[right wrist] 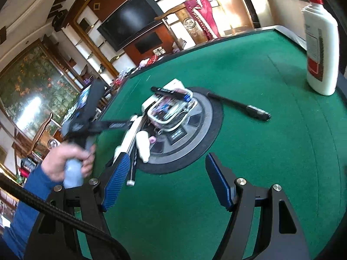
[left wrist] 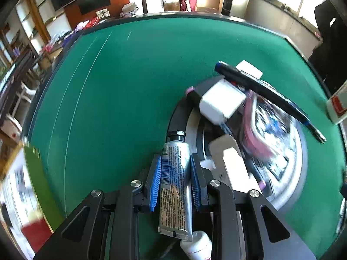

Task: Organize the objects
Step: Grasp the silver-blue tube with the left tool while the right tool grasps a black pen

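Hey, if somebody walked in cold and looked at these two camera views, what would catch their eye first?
First, the silver tube clamped between the left tool's blue pads, low in the left wrist view. Next, the round grey tray in the middle of the green table, heaped with small items, with a black pen lying beside it on the felt. The tall white bottle with a red cap stands at the far right edge.

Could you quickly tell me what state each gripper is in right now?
Left gripper: closed on the silver tube, its blue pads pressing both sides.
Right gripper: open wide, nothing between its pads, above the green table.
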A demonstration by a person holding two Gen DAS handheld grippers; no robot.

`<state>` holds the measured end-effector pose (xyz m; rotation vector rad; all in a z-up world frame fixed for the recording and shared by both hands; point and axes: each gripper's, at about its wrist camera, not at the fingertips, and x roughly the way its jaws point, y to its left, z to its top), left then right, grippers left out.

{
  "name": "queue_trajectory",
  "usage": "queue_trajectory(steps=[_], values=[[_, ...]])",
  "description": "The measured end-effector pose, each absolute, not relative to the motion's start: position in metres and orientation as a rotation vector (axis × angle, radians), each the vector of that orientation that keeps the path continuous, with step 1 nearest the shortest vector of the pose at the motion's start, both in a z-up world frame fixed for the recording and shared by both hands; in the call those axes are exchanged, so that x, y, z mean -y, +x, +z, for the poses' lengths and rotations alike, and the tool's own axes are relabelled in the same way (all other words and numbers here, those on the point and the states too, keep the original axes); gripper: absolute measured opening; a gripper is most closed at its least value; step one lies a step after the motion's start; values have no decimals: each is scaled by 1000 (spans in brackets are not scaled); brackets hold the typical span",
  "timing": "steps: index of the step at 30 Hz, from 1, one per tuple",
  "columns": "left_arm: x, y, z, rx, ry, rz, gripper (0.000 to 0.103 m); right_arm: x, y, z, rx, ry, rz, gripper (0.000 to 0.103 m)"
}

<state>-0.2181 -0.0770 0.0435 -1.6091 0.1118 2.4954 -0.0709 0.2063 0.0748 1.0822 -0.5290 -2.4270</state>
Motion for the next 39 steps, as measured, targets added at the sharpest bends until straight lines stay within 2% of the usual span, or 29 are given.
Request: queue_trajectory(steps=[4,7,11,12,16,22,25,26,27,32,39], values=[[92,-189,56,11,-1557,2504,22,-215,-76,74,519,1083,-2456,72],[97,-161,67,89,-1501,2501,22,-216,-81,78,404,1074,-2551,69],[96,-130,75,162,-1415,2459,21,-217,-108,83,215,1119,-2631,45],[98,-126,75,167,-1404,2444,21,-216,-118,83,142,1134,-2654,43],[91,-94,72,199,-1375,2388,22,-210,-163,69,1,1232,-2613,43],[92,-87,69,241,-1357,2354,22,-202,-211,37,-215,1381,-2583,43],[93,-87,69,236,-1349,2375,21,-208,-214,29,-183,1424,-2566,44],[93,-88,68,240,-1343,2375,21,-210,-212,29,-181,1428,-2567,40],[94,-90,67,248,-1342,2370,21,-211,-209,30,-181,1437,-2573,30],[97,-94,60,247,-1355,2385,21,-213,-183,34,-146,1439,-2566,10],[94,-101,49,184,-1414,2444,21,-212,-132,32,-8,1362,-2556,8]])
